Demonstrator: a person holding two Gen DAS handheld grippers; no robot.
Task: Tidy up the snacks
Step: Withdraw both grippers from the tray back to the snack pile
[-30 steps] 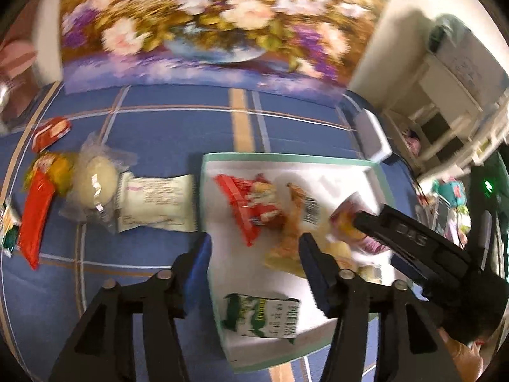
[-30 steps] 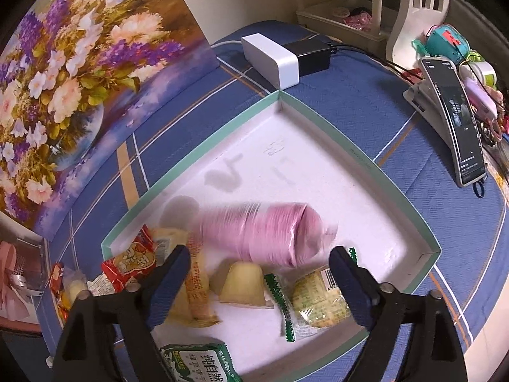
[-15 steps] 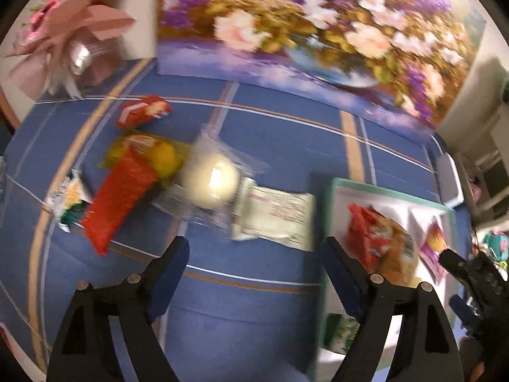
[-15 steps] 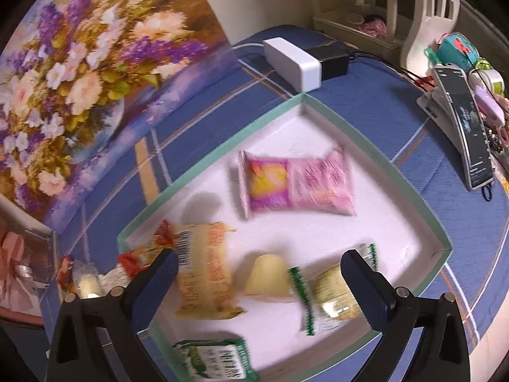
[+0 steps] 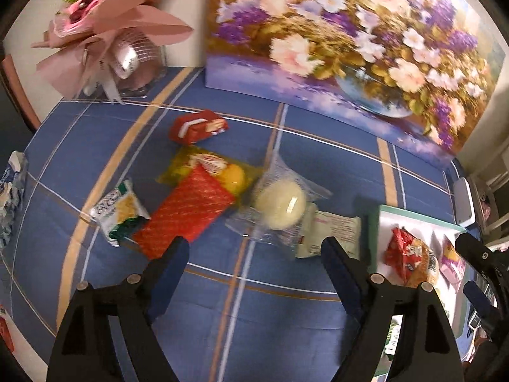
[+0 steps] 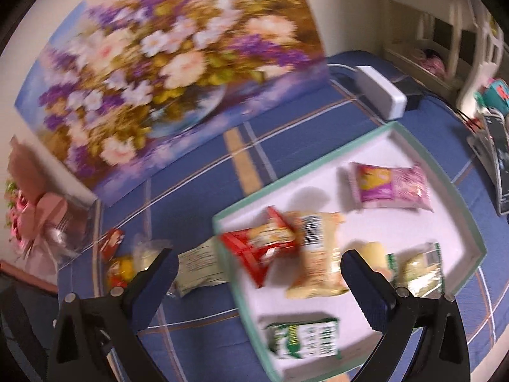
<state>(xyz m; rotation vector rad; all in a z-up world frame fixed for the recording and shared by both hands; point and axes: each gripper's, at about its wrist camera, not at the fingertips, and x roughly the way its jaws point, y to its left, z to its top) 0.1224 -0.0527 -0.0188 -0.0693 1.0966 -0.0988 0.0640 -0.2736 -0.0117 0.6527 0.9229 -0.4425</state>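
Left gripper (image 5: 253, 256): fingers wide apart, nothing between them, hanging over the blue checked bench (image 5: 286, 312).
Right gripper (image 6: 259, 269): fingers spread wide and empty, above the left half of the tray (image 6: 356, 141).
Tray: white inside with a green rim, on the bench at 3 o'clock from the loose snacks in the left wrist view.
Pink packet (image 6: 393, 186): lying flat in the tray's far part, at 1 o'clock from the right gripper, apart from the other packets.
Red packet (image 6: 257, 245): at the tray's left rim, overlapping the tan packet (image 6: 318, 254) beside it.
Yellow jelly cup (image 6: 373, 251): just right of the tan packet, partly behind the right finger.
Green-and-yellow packet (image 6: 416, 265): near the tray's right rim.
Green-and-white carton (image 6: 302, 339): in the tray's near part, at 6 o'clock from the tan packet.
White label packet (image 5: 331, 232): on the bench just outside the tray's left rim.
Clear-wrapped pale bun (image 5: 280, 203): touching the white label packet, at 12 o'clock from the left gripper.
Long red packet (image 5: 184, 216): lying across a yellow packet (image 5: 219, 172), at 10 o'clock from the left gripper.
Small green-and-white packet (image 5: 117, 211): just left of the long red packet.
Small red packet (image 5: 197, 125): farther back, alone, at 11 o'clock.
Flower painting (image 5: 350, 41): upright along the bench's far edge.
Pink bouquet (image 5: 105, 22): at the far left corner.
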